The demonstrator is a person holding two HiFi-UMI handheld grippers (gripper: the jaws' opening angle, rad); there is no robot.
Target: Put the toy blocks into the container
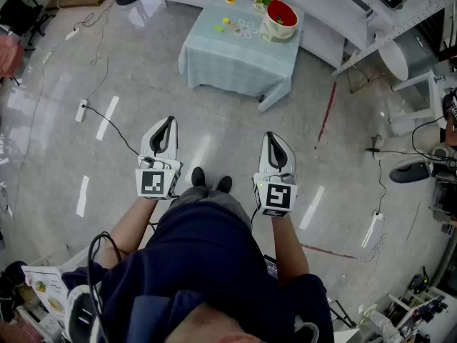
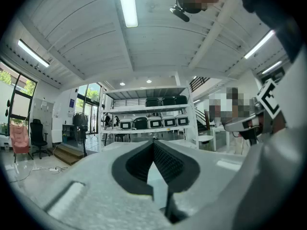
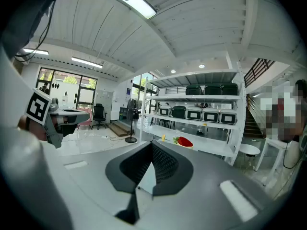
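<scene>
Toy blocks [image 1: 223, 25]: small yellow and green pieces on the left part of the table [image 1: 235, 66]. One yellow piece stands apart at the far edge. Too small to count or to read a long axis.
Container [image 1: 280, 18]: pale bowl with a red inside, on the right part of the same table, near the blocks but not touching them.
Left gripper [image 1: 168, 122]: jaws fully together, nothing between them. Held low in front of the body.
Right gripper [image 1: 272, 137]: jaws together, nothing held. Held level with the left one.
Key relation: the table lies straight ahead of both grippers and well apart from them, across bare floor. The blocks sit roughly on the line midway between the two grippers. The container lines up with the right one.
Right gripper view: the container [image 3: 185, 142] shows just right of the jaw line, far off.
Left gripper view: points up toward the shelves, and the table is not in it.
Judgement: neither gripper is clearly nearer the blocks. The task is not yet begun, and closing on the table comes first, before any jaw is opened.
</scene>
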